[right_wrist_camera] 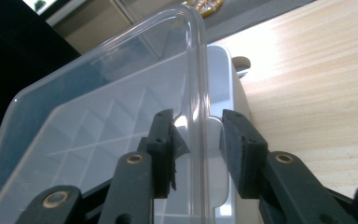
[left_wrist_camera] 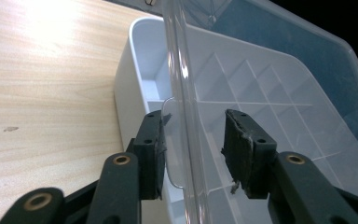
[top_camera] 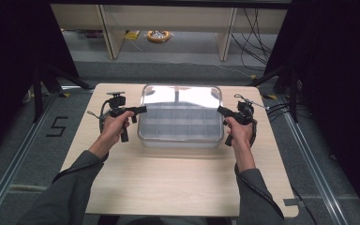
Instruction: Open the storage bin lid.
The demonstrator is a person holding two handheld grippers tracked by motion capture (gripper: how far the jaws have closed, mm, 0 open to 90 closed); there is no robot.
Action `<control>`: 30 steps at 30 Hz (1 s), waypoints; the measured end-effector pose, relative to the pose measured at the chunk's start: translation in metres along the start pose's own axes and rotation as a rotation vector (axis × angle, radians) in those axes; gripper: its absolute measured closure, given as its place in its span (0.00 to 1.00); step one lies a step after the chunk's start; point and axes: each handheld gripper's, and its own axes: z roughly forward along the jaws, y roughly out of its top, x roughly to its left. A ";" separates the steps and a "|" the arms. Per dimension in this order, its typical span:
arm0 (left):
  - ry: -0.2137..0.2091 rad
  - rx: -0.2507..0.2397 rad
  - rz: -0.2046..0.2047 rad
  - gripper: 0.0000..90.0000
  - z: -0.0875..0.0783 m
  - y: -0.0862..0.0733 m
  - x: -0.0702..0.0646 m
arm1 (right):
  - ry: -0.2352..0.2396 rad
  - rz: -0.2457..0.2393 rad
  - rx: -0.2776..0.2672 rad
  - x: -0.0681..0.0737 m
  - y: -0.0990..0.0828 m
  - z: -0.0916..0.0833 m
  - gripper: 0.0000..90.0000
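i have a clear compartment box (top_camera: 180, 123) sitting in the middle of the far half of the wooden table (top_camera: 178, 183), its white base divided into a grid of small cells. its transparent lid (top_camera: 182, 96) is raised off the base and tilts up toward the far edge.

my left gripper (top_camera: 139, 110) is at the box's left side, held in the left hand (top_camera: 114, 127). in the left gripper view the edge of the lid (left_wrist_camera: 186, 116) runs up between the two black jaws, with a small clear tab of the lid lying against the left pad (left_wrist_camera: 156, 154). the right pad stands a little off the plastic, so i cannot tell whether this gripper really clamps the lid; it is nearly closed around the edge.

my right gripper (top_camera: 222, 111) is at the box's right side, held in the right hand (top_camera: 240, 132). in the right gripper view the lid's rim (right_wrist_camera: 198, 116) passes between the jaws, which sit narrow on either side of it, close to the plastic. the white base (right_wrist_camera: 223, 84) shows just behind the rim, and bare table (right_wrist_camera: 317, 84) lies to the right.

both forearms come in from the near edge in grey sleeves (top_camera: 70, 187).
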 end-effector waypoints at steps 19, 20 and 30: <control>-0.042 -0.084 0.039 0.68 -0.033 0.001 -0.032 | 0.032 -0.004 -0.061 0.004 0.007 -0.038 0.74; -0.040 -0.083 0.042 0.68 -0.034 0.000 -0.034 | 0.019 -0.005 -0.057 0.004 0.007 -0.040 0.74; -0.052 -0.089 0.071 0.68 -0.045 -0.016 -0.046 | 0.019 -0.003 -0.064 -0.002 -0.004 -0.059 0.74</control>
